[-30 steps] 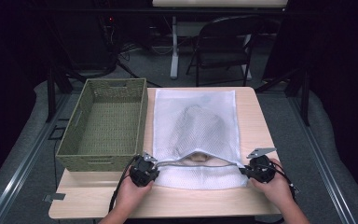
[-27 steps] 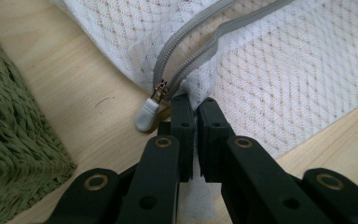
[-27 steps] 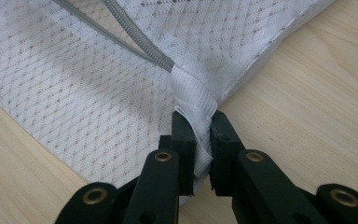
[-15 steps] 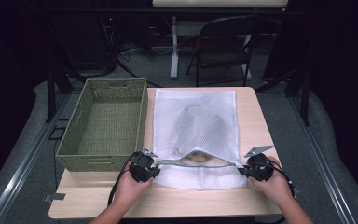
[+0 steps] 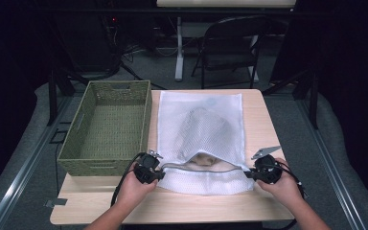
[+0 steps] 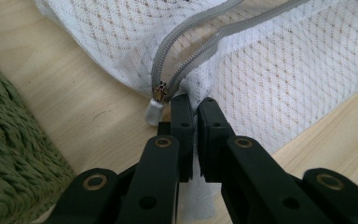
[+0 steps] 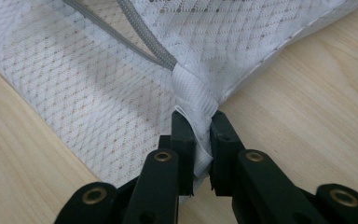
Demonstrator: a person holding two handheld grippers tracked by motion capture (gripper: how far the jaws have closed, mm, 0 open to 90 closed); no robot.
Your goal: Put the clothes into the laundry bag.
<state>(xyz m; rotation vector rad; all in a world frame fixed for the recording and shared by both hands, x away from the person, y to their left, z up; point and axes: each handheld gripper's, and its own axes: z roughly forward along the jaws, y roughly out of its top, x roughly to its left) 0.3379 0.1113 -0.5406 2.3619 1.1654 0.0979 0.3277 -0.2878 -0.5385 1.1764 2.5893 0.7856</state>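
- Two tools sit at the near edge of the worktop (image 5: 268,120), one in each of the person's hands: the left tool (image 5: 157,168) at the near-left corner of one white mesh laundry bag (image 5: 199,127), the right tool (image 5: 253,173) at its near-right corner.
- Left tool view: the black jaws are clenched on the mesh fabric just beside one small zipper pull (image 6: 156,103), which has a pale tab.
- Right tool view: the jaws grasp a gathered white fabric tab (image 7: 193,105) at the zipper's closed end.
- One grey zipper (image 5: 199,167) runs between the two tools and gapes open in an arc, with something pale and tan visible inside.
- The bag lies flat on the light wooden worktop, its mesh diamond-patterned, bulging over a rounded grey mass within.
- One rectangular green woven basket (image 5: 106,130) stands just left of the bag, on the worktop's left side.
- Beyond the worktop, one dark folding chair (image 5: 230,52) stands on the grey floor.
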